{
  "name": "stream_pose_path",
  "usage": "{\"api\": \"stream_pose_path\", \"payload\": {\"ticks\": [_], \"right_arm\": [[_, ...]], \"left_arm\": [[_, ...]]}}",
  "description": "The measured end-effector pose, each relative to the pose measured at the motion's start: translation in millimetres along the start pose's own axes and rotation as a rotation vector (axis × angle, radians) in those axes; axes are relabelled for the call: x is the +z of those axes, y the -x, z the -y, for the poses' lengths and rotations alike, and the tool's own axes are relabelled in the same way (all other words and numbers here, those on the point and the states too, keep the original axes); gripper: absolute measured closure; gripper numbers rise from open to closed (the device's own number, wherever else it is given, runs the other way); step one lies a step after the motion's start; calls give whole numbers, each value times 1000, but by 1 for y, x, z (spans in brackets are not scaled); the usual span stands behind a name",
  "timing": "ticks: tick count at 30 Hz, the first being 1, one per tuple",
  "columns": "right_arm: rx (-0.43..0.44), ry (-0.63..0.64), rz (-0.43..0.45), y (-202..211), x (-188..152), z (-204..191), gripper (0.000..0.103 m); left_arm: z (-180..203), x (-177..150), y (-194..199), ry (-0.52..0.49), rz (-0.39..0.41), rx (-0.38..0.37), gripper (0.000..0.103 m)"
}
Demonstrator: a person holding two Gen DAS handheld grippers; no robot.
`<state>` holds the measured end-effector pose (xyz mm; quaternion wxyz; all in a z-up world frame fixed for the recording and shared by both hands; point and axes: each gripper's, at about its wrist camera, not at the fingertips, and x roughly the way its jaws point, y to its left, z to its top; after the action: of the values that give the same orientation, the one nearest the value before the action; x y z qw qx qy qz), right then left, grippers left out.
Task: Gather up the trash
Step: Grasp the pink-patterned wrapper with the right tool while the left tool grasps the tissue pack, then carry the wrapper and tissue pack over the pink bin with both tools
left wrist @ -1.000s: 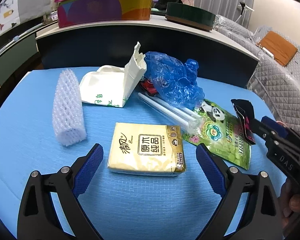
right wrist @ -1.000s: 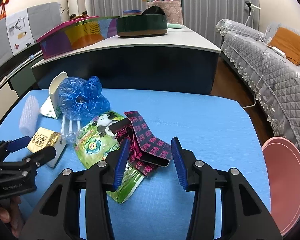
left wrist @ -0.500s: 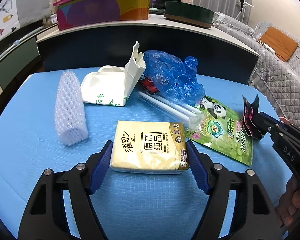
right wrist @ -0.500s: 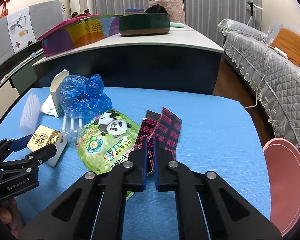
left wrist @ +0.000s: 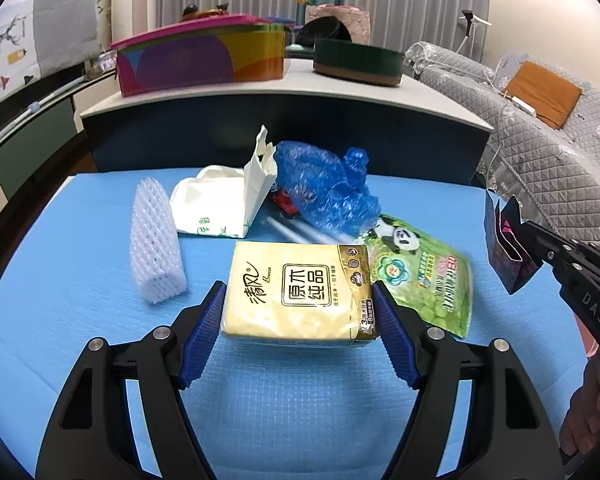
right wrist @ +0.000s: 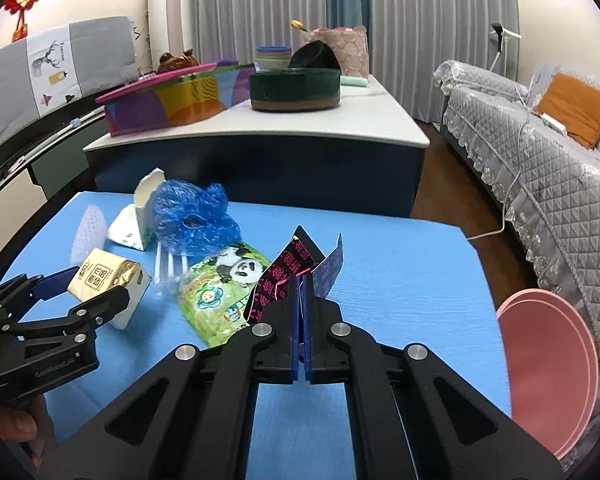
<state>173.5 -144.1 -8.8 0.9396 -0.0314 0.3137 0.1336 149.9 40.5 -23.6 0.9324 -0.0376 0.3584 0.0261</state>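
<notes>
I have both tools loaded. My left gripper (left wrist: pixel 298 320) is clamped across the short sides of the yellow tissue pack (left wrist: pixel 298 290), its blue pads pressing both ends; the jaws have just been closing on it. The pack sits centre frame in the left wrist view, its long axis running left to right across the jaws, and appears lifted just clear of the blue table (left wrist: pixel 80 240).

My right gripper (right wrist: pixel 301 292) is pressed together on the dark pink-printed wrapper (right wrist: pixel 288 276), having just been closing; the wrapper stands up crumpled above the pads at centre frame, off the table.

The pink bin (right wrist: pixel 552 360) shows at the lower right edge of the right wrist view, beside the table. I judge it the likely drop point. It lies to the right of both tools, and the right hand is the nearer, so I expect the wrapper to go first.

Remaining on the table: green panda pouch (left wrist: pixel 420 272), blue plastic bag (left wrist: pixel 328 196), white carton (left wrist: pixel 224 208), foam net sleeve (left wrist: pixel 154 240).
</notes>
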Motion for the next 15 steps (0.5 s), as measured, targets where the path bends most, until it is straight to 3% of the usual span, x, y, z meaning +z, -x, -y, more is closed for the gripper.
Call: {"api": "stream_pose_path", "payload": {"ticks": [15], "right_arm": [[-27, 28, 68, 65, -4, 4, 102]], "left_arm": [[21, -3, 40, -50, 86, -31, 33]]}}
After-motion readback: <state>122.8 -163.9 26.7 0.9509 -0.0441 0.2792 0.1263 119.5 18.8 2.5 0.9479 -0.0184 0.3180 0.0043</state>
